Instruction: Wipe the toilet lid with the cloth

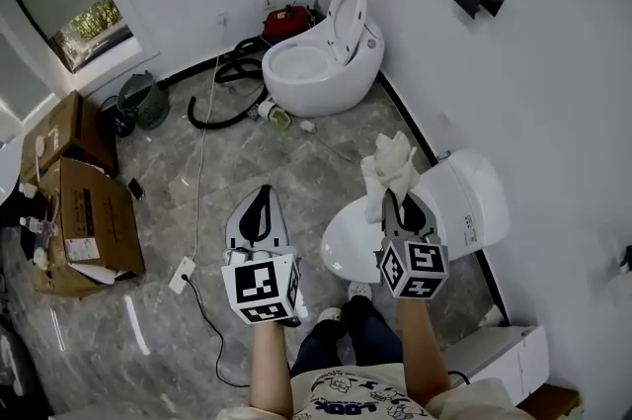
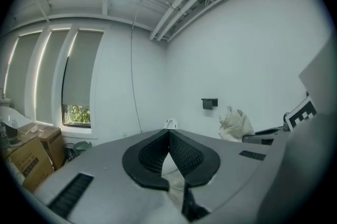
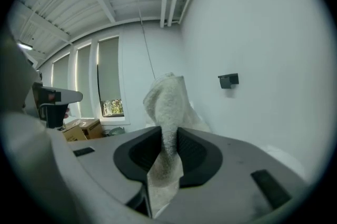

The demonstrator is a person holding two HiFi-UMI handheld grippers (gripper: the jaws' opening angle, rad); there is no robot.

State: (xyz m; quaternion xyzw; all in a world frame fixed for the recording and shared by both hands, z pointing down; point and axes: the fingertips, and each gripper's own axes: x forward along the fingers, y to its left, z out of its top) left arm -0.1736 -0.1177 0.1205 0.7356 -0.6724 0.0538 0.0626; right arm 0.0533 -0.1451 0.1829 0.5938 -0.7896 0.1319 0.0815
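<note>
Currently cloth point(image 1: 388, 161) clamped in right gripper point(image 1: 400, 202), held up near toilet lid point(image 1: 344, 253), apart from it. Left gripper point(image 1: 260, 202) jaws pressed together, empty. Risk: cloth pinched by narrow fold, likely dragged free if rubbed hard.

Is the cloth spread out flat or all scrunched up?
Scrunched up: the cloth sticks up bunched, pinched in the right hand-held gripper.

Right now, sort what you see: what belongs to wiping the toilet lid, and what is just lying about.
For the job:
cloth, clamped in the right tongs
near toilet

Lying about or idle:
far toilet
cardboard boxes
black hose
white cable
left tongs, shut on nothing
</note>
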